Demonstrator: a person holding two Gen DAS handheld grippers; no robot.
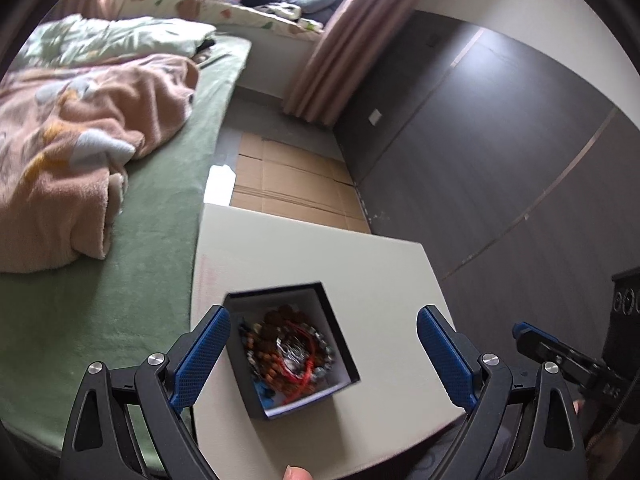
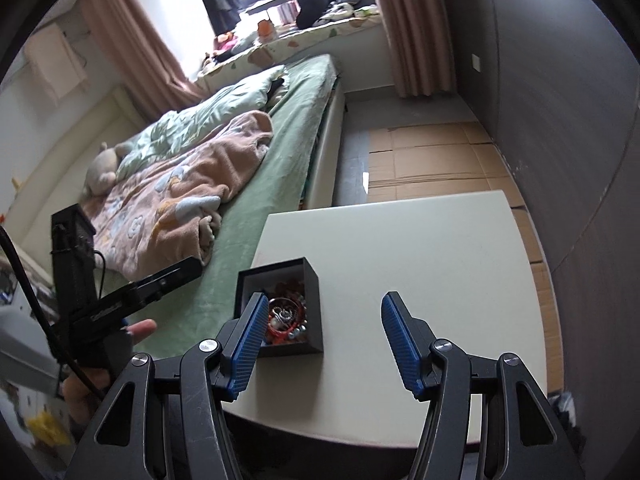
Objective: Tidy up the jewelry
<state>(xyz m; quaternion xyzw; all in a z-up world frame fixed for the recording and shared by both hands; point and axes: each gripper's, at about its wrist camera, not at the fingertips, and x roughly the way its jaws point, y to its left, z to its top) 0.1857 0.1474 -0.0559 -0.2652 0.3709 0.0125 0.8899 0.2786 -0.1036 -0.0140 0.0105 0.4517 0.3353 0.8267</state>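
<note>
Your left gripper point(image 1: 323, 354) spread wide, empty, above black jewelry box point(image 1: 334, 394). Your right gripper point(image 2: 323, 344) likewise wide, holding nothing. Box near table point(image 2: 440, 248) edge, bed-side; tangled beads point(image 1: 294, 354) inside.

A white table point(image 1: 360, 264) stands just beside a bed covered with a green sheet point(image 1: 160, 208). On the bed lie a crumpled pink blanket point(image 1: 80, 128) and a pale green quilt point(image 1: 116, 36), with a plush toy point(image 2: 100, 170) near them. Flattened cardboard point(image 1: 288, 184) covers the floor between the bed and a dark grey wall point(image 1: 500, 152). Pink curtains point(image 1: 340, 52) hang beside a cluttered window seat point(image 2: 320, 24).
</note>
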